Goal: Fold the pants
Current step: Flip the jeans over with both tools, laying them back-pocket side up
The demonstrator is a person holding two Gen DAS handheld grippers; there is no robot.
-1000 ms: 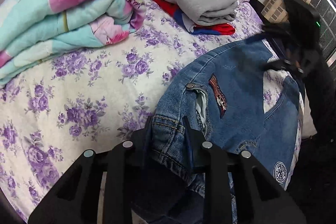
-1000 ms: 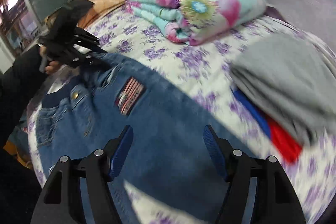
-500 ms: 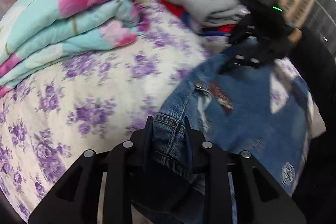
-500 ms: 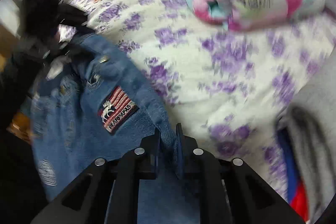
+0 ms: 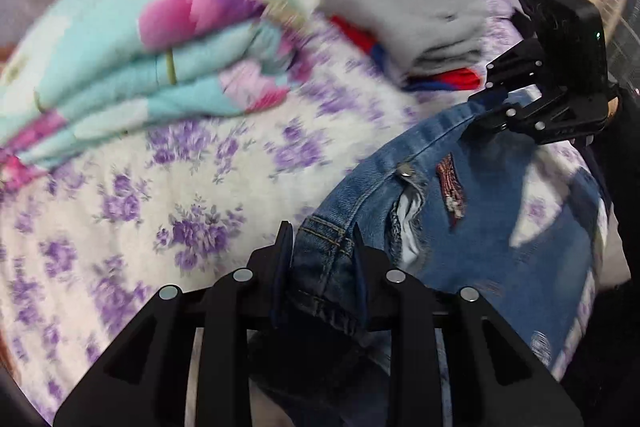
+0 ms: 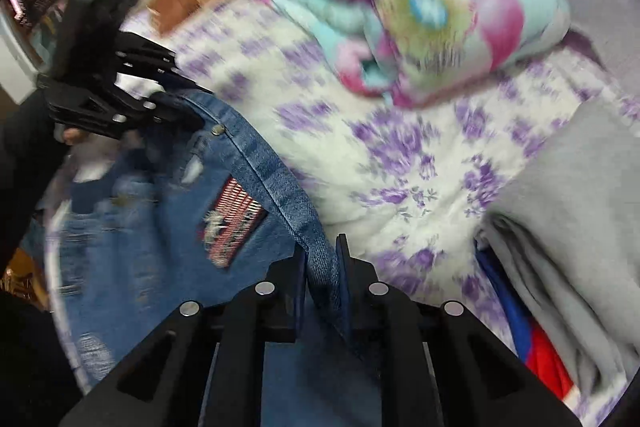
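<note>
Here the left gripper clamps the jeans' waistband corner, and the right gripper pinches their upper edge farther along. The jeans hang stretched between them over the near right of the floral bed, with a folded quilt at far left and a grey pile at far right.

Rough blue denim pants lie on soft floral cotton bedsheet.

On the bed I see the jeans nearest me, a folded quilt behind and stacked clothes beside it.
</note>
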